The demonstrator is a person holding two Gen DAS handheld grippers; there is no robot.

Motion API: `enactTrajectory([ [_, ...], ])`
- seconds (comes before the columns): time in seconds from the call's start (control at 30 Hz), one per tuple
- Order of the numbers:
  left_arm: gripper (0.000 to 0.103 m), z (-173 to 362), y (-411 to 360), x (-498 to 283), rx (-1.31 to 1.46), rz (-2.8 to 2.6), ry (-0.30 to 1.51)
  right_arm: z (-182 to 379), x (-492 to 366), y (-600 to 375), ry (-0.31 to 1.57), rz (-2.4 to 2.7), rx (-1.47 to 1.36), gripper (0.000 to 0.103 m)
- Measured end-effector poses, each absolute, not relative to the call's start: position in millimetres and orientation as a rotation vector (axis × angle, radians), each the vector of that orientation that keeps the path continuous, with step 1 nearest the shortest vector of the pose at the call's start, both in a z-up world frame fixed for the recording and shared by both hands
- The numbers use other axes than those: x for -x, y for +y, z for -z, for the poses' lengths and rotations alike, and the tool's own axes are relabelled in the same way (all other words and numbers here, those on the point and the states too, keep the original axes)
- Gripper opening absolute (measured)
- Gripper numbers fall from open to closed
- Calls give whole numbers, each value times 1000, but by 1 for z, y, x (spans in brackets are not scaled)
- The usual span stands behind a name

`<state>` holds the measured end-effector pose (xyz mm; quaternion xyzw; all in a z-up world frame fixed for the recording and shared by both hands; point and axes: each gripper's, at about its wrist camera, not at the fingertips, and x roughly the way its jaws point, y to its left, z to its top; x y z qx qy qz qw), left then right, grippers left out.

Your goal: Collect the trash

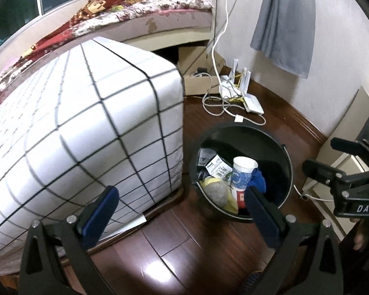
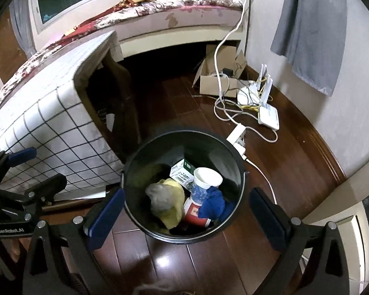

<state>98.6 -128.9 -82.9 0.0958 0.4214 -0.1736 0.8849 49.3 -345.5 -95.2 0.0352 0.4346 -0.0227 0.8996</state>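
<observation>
Dark wooden floor (image 2: 174, 265) is shown beneath the trash bin (image 2: 236, 162), which could be tipped if clipped by the open, empty right gripper (image 2: 184, 211) or left gripper (image 1: 182, 213).

One bin (image 2: 183, 236), two cups (image 2: 204, 182)

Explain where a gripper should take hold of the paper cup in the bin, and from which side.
Grip the paper cup by its rim from above: it sits mouth-up and tilted inside the deep black bin, whose wall blocks sideways approach.
</observation>
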Motion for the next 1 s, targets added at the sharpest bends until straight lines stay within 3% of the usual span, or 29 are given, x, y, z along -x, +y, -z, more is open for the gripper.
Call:
enactTrajectory([
  [1.0, 102, -40, -59, -22, -91, 253, 644, -53, 20, -269, 703, 59, -4, 102],
])
